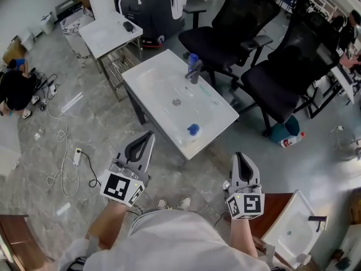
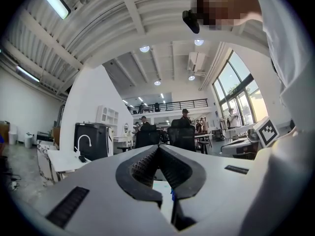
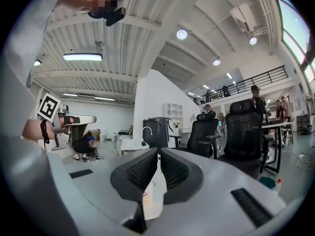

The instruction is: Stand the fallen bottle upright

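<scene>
Left gripper (image 1: 149, 135) and right gripper (image 1: 241, 156), both pressed together and empty, well apart from the counter (image 1: 152, 81). The bottle (image 1: 192, 132) appears upright near the counter's front edge, so I judge the task done.

I have both grippers low in frame, side by side. The left gripper (image 1: 149, 134) has its jaws drawn together, and the right gripper (image 1: 241, 157) looks the same; neither holds anything. Ahead of them, roughly between the two, stands a white basin table (image 1: 158, 89). A blue-capped bottle (image 1: 193, 131) sits near its closest corner, just beyond the left gripper's tip and off to its right. From up here I cannot tell whether it lies or stands. A faucet (image 1: 194, 71) rises at the table's far end. Two black office chairs (image 1: 240, 21) stand well beyond the right gripper. A power strip (image 1: 77, 156) lies on the floor, left of the left gripper.
</scene>
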A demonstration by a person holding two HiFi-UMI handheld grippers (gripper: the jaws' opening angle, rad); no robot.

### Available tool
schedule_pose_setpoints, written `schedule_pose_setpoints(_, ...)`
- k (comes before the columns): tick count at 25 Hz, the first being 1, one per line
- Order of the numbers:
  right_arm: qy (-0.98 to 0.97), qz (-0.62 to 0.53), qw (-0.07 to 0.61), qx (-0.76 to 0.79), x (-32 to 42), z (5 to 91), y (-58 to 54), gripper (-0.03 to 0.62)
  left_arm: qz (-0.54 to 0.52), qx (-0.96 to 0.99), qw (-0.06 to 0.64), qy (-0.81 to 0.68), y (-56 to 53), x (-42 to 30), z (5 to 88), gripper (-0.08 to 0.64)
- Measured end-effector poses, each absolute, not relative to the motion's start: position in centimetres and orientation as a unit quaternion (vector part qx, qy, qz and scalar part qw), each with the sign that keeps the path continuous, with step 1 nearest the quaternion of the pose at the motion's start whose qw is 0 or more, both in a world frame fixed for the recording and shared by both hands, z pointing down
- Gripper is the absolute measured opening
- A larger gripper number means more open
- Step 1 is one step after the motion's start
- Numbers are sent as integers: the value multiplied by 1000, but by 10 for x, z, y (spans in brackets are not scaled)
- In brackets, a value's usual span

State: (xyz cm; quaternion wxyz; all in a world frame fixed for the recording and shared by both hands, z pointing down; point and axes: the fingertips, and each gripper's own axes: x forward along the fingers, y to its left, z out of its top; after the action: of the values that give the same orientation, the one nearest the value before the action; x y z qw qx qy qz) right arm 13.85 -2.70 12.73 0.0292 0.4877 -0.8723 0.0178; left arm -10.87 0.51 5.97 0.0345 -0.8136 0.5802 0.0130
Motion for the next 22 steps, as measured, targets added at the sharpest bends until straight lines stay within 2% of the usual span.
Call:
schedule_pose_setpoints(9, -882, 38, 22, 470, 128, 136, -21, 46, 34, -778, 39, 626, 26, -133, 61, 17)
schedule_pose_setpoints(22, -891, 30, 4, 453, 127, 126, -27, 46, 39, -767, 36, 639, 29, -126, 66, 18)
